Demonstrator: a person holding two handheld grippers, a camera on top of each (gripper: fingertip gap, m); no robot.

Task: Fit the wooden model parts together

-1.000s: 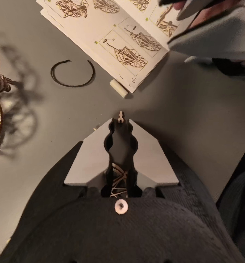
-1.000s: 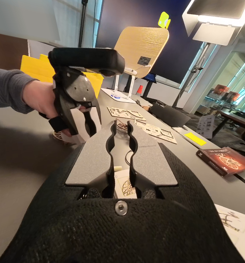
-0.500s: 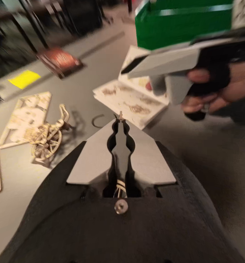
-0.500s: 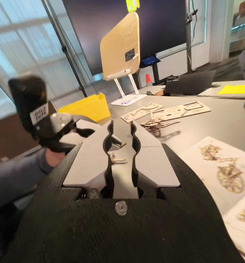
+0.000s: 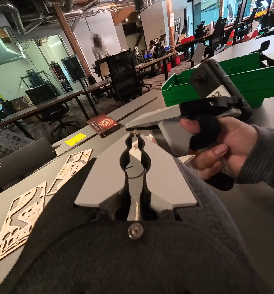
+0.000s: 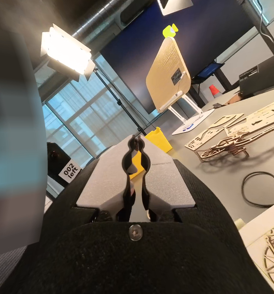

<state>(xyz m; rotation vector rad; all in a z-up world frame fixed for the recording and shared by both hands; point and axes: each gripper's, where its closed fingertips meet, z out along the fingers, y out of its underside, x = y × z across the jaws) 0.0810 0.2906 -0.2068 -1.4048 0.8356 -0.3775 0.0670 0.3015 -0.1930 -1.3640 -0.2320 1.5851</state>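
Now both grippers are up off the table and tip to tip. A second ago the left gripper [image 5: 135, 135] pointed down at the booklet; now it is level, clenched on a tiny wooden part [image 5: 134, 134]. The right gripper [image 6: 136, 140], wide apart 0.5 s back, has closed at that part, seemingly pinching it too. Looks like a handover or regrip. The half-built model [image 6: 225, 145] waits on the table [image 6: 212, 175].

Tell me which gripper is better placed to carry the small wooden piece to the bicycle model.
Right, probably. The left gripper and right gripper both seem shut on the small wooden piece, but the bicycle model shows on the table only in the right wrist view.
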